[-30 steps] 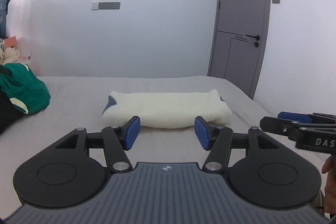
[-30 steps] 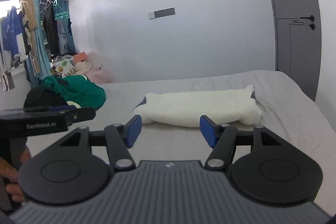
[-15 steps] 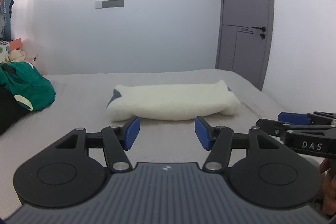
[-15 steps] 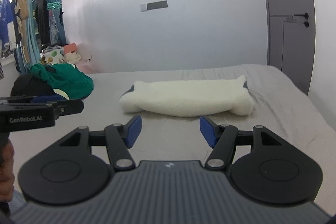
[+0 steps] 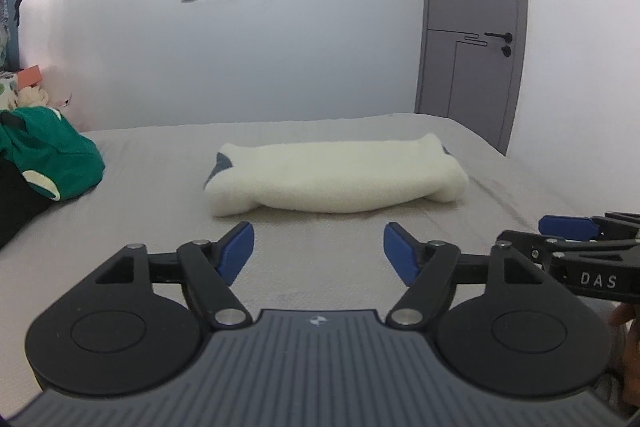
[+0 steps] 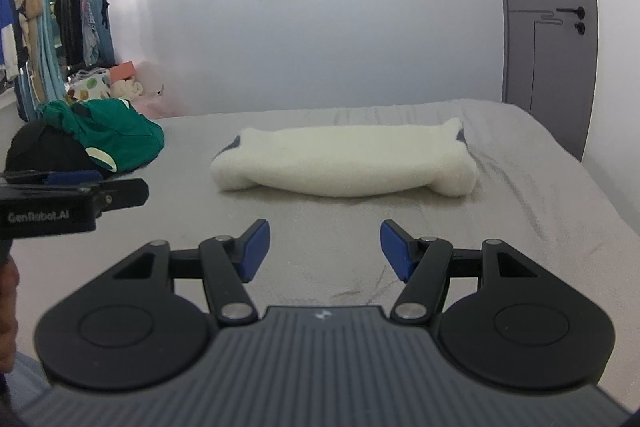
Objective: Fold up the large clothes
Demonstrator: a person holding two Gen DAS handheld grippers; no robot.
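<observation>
Both grippers, left gripper (image 5: 318, 247) and right gripper (image 6: 325, 247), hover empty above bed (image 6: 320, 227).

Cream fleece on grey, with green and black at the left.

The folded fluffy cream-white garment (image 6: 344, 161) shows slate-blue patches at both ends, lying on the plain light-grey bed sheet (image 6: 540, 187). At far left, a crumpled emerald-green garment with pale cream trim (image 6: 112, 135) tops a black bundle of cloth (image 6: 44, 147). Both grippers have black frames, royal-blue finger pads (image 5: 236, 247) and ribbed dark-grey bodies. The door (image 5: 476, 27) is mauve-grey, the wall white.
</observation>
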